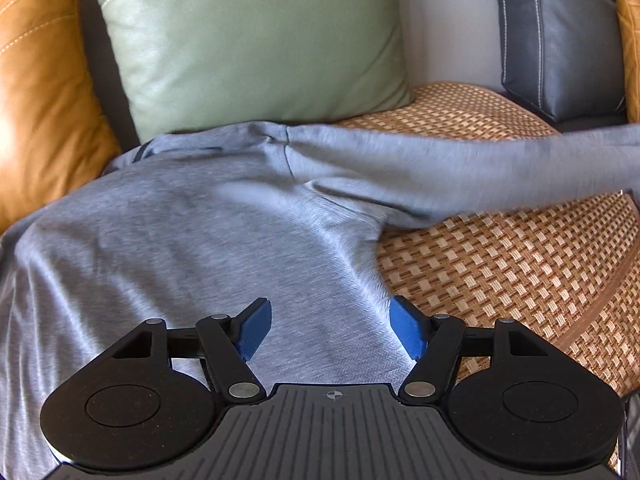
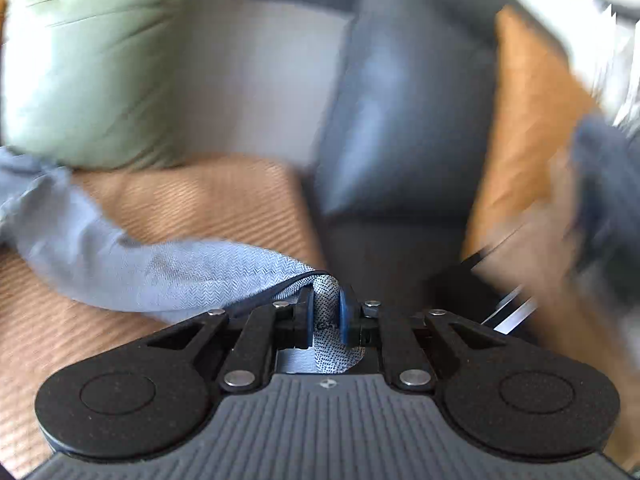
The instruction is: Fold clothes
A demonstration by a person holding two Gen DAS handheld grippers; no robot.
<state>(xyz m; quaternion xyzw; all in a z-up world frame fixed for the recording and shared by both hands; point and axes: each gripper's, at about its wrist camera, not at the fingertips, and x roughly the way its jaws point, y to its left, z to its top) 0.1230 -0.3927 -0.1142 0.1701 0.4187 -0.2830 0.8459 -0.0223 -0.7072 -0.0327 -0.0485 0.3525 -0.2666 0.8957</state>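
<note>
Our right gripper (image 2: 326, 312) pinches the sleeve (image 2: 168, 276) of the gray shirt (image 1: 192, 232) tight. Our left gripper (image 1: 330, 330) hangs over the shirt, jaws wide.

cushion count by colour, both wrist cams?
Tan leather cushions: 2
Sage-green leather cushion: 1
Dark slate-blue leather cushion: 1
Total: 4
</note>
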